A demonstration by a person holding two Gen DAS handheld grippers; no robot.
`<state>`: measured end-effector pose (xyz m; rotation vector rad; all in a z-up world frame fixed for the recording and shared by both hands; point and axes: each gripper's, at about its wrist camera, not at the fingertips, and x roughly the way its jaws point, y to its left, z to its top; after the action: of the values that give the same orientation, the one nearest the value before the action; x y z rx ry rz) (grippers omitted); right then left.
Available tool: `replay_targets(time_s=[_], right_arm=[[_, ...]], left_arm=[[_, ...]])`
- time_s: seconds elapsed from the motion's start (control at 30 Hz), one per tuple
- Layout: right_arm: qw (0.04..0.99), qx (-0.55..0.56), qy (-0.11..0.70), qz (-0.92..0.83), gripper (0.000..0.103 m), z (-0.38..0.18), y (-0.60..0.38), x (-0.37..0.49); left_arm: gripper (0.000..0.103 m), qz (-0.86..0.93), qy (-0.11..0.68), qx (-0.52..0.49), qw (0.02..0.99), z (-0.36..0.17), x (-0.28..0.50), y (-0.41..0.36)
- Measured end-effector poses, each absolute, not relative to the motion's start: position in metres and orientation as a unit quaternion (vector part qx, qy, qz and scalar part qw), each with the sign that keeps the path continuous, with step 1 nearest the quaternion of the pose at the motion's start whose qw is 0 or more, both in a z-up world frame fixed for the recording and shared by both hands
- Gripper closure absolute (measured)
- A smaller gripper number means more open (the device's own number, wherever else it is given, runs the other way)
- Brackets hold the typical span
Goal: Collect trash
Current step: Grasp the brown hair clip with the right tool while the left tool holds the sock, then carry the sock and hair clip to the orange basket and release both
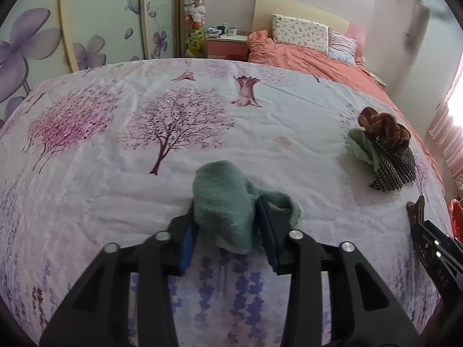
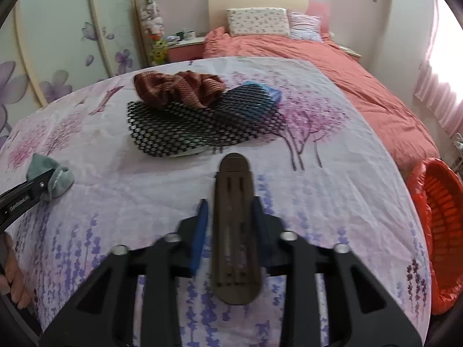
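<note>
Bed cover [image 1: 260, 133]: white quilt printed with pink trees and purple lavender sprigs, spread over the near surface in both views; everything below lies on it.
Coral bedding [image 1: 303, 57]: rumpled, beyond the printed cover, with a floral pillow [image 1: 299, 32] and a striped pillow [image 1: 341, 46] at the headboard.
Wardrobe doors [image 1: 72, 29]: pale, painted with purple flowers and butterflies, along the left.
Orange basket [image 2: 439, 231]: slatted plastic, lined with an orange bag, beside the bed at the right edge of the right wrist view.
Black mesh mat [image 2: 196, 127]: crumpled netting ahead of the right gripper; part of it drapes over a blue item [image 2: 273, 92].
Brown knitted cloth [image 2: 179, 88]: bunched on the far edge of the mesh, touching it.
Pale green cloth [image 1: 360, 144]: tucked against the mesh and brown cloth in the left wrist view.
Left gripper [image 1: 228, 219]: fingers clamped on a teal sock [image 1: 222, 199], which bulges up between the blue pads just above the cover.
Right gripper [image 2: 231, 225]: fingers pressed against both sides of a long brown hair clip [image 2: 235, 231] that points forward, tip toward the mesh.
Writing: white lettering on each gripper's side as seen from the other camera, too small and blurred to read.
Bedside table [image 1: 227, 46]: pink, holding mugs; no labels legible.
</note>
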<state>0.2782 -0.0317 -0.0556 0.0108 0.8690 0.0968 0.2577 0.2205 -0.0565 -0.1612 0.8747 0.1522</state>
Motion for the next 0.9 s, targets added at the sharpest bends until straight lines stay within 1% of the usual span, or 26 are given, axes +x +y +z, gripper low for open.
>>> replay_targets(time_s=[0.03, 0.07, 0.17, 0.4, 0.6, 0.9], right_arm=[[0.906, 0.014, 0.420, 0.049, 0.079, -0.055, -0.035, 0.278], [0.906, 0.020, 0.419, 0.051, 0.079, -0.055, -0.037, 0.278], [0.906, 0.033, 0.418, 0.059, 0.080, -0.056, -0.042, 0.276], [0.913, 0.055, 0.399, 0.065, 0.080, -0.049, -0.055, 0.263], [0.920, 0.077, 0.380, 0.066, 0.080, -0.037, -0.071, 0.252], [0.932, 0.098, 0.345, 0.050, 0.080, -0.014, -0.107, 0.233]], left_arm=[[0.083, 0.066, 0.421, -0.077, 0.902, -0.056, 0.257, 0.218], [0.086, 0.062, 0.419, -0.073, 0.903, -0.055, 0.257, 0.215], [0.090, 0.054, 0.412, -0.069, 0.907, -0.052, 0.256, 0.211], [0.091, 0.037, 0.385, -0.066, 0.920, -0.041, 0.244, 0.208], [0.091, 0.027, 0.367, -0.061, 0.928, -0.021, 0.238, 0.196], [0.091, -0.016, 0.342, -0.044, 0.939, 0.011, 0.228, 0.151]])
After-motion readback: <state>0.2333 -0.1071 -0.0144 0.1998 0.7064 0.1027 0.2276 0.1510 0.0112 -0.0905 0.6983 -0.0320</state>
